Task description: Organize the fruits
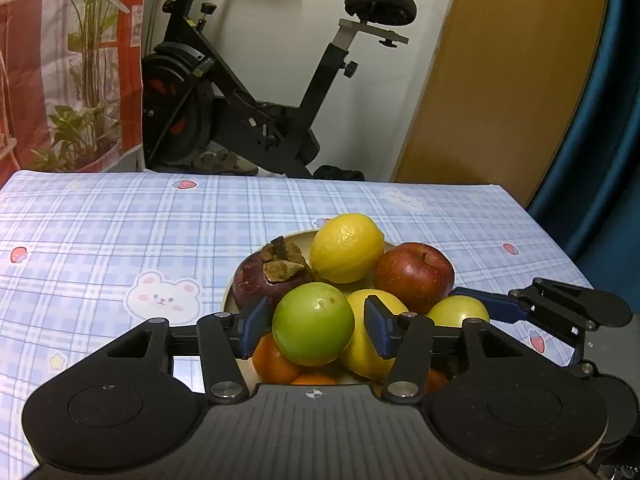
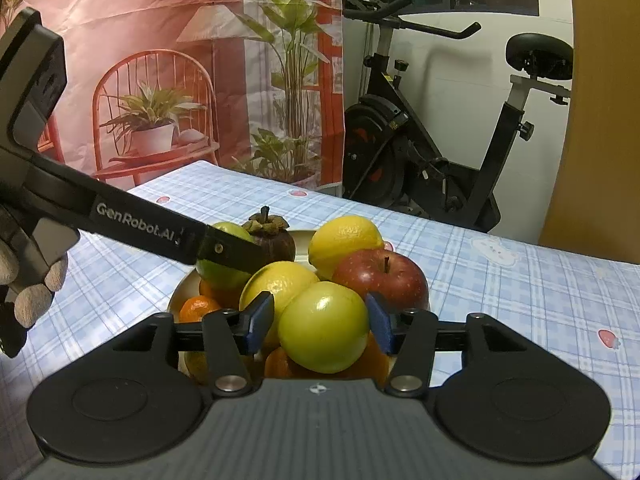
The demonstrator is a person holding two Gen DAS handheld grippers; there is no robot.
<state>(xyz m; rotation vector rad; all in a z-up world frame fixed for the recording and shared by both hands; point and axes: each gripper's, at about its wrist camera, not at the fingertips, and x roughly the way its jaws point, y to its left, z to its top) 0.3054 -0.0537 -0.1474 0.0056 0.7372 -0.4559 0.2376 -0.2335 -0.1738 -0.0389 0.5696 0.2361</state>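
A round plate (image 1: 229,296) on the checked tablecloth holds a heap of fruit: a mangosteen (image 1: 260,280), a lemon (image 1: 346,248), a red apple (image 1: 414,276), a second lemon (image 1: 366,344), several oranges (image 1: 274,362). My left gripper (image 1: 314,326) stands open around a green fruit (image 1: 313,324) on top of the heap, pads just off its sides. My right gripper (image 2: 320,322) stands open around a yellow-green fruit (image 2: 323,327), which also shows in the left wrist view (image 1: 458,310). The left gripper's arm (image 2: 160,228) crosses the right wrist view over the green fruit (image 2: 224,270).
The table (image 1: 120,240) carries a blue checked cloth with bear and strawberry prints. Behind its far edge stand an exercise bike (image 1: 240,100), a printed backdrop (image 2: 160,80) and a wooden door (image 1: 500,80). A gloved hand (image 2: 28,280) holds the left gripper.
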